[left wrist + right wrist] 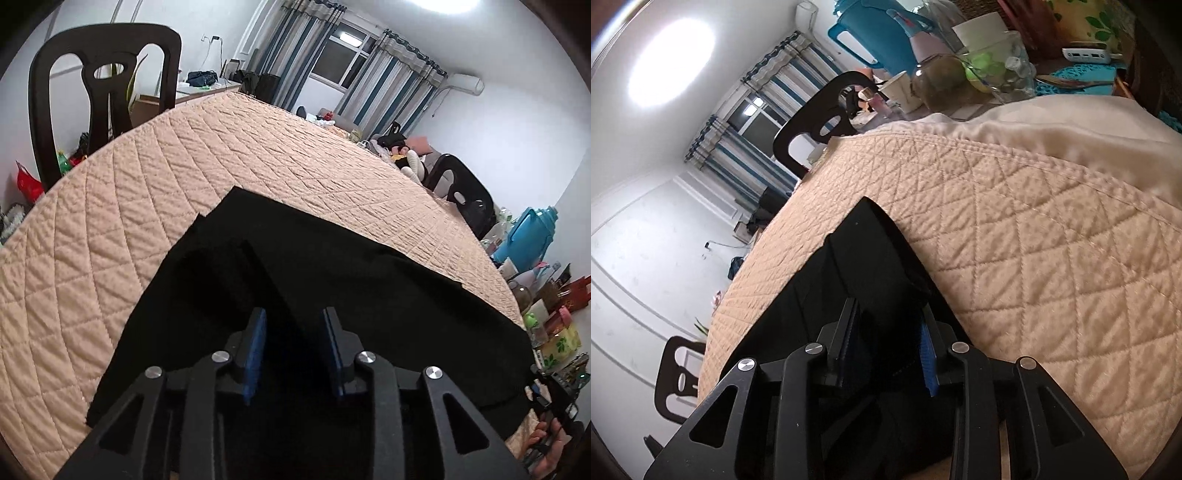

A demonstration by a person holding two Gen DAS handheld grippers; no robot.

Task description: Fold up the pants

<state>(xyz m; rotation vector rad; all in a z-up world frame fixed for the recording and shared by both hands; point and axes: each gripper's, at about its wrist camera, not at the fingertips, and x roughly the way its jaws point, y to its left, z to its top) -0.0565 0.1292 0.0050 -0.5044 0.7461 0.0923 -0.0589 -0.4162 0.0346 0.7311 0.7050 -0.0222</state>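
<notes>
Matt black cloth pants (pixel 332 266), quilted peach fabric cover (pixel 110 240), glossy dark plastic chair (pixel 103 74)

My left wrist view looks down along its tongs (pixel 295 325), close over the pants (pixel 332 280) on the quilted worktop (pixel 110 229). My right wrist view, rolled sideways, shares the pants (pixel 871 251), quilt and blue jug (pixel 875 37).

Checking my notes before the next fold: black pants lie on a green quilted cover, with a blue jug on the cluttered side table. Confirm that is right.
One detail is wrong: the quilted cover is peach-beige, not green, as the left wrist view shows. The black pants do lie on it, and the blue jug stands among the clutter.
</notes>
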